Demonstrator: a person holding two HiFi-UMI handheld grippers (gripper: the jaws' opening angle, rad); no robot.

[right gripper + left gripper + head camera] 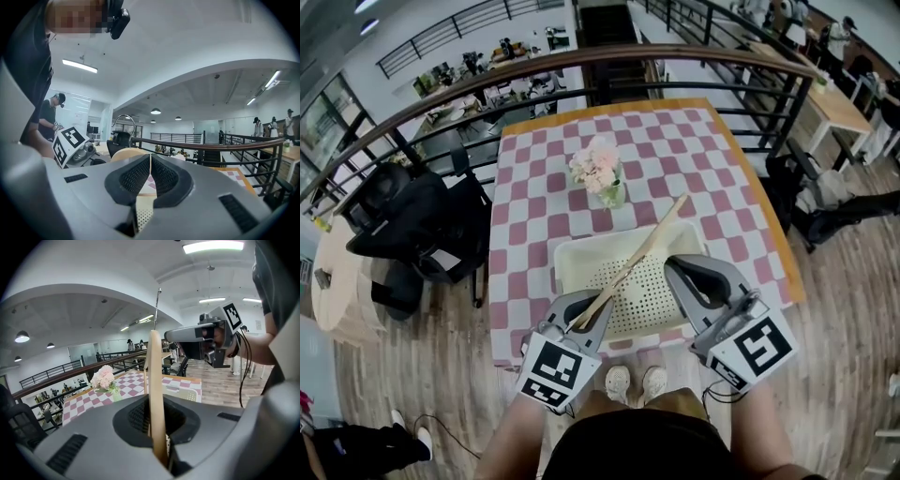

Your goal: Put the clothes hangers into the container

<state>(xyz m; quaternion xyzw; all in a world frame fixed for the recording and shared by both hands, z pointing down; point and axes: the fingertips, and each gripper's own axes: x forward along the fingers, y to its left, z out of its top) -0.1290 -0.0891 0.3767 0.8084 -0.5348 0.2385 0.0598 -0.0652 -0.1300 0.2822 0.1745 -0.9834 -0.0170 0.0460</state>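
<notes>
Its near end buried in the clamped left gripper (580, 317), a wooden hanger (639, 261) slants over the cream container (570, 255), right gripper (677, 269) closed and empty alongside, flowers (600, 169) just beyond.

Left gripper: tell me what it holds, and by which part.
The left gripper is shut on a wooden hanger, gripping one end of its bar.

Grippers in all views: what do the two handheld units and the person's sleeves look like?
Both the left tongs and right tongs are smooth grey shells with black dimpled pads and slotted vents. Each carries a cube printed with black-and-white square markers. A black cable hangs from the right one. The person wears a dark short-sleeved top.
</notes>
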